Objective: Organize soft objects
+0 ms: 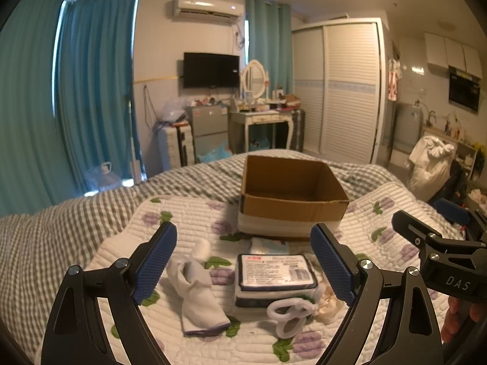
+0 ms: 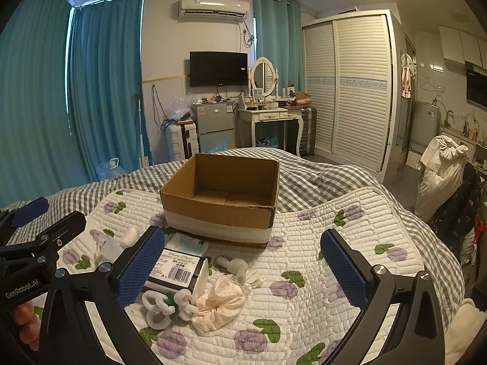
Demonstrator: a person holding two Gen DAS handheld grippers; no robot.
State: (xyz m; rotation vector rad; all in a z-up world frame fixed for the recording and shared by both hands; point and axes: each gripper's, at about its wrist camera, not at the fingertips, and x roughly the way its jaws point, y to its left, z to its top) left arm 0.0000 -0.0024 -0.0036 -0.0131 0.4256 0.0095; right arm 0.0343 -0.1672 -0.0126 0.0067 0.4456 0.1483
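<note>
Left claw [image 1: 243,261] finger hides pt of white sock [image 1: 197,298].

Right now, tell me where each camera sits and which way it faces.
Left wrist: sits on the left gripper, looking forward across the quilt at the white sock, the labelled pack and the cardboard box; both its open fingers show, plus the right gripper at the right edge.
Right wrist: sits on the right gripper, facing the same box; its open fingers show, with the left gripper at the left edge.
Shared: box, pack, quilt, and the room beyond.
</note>
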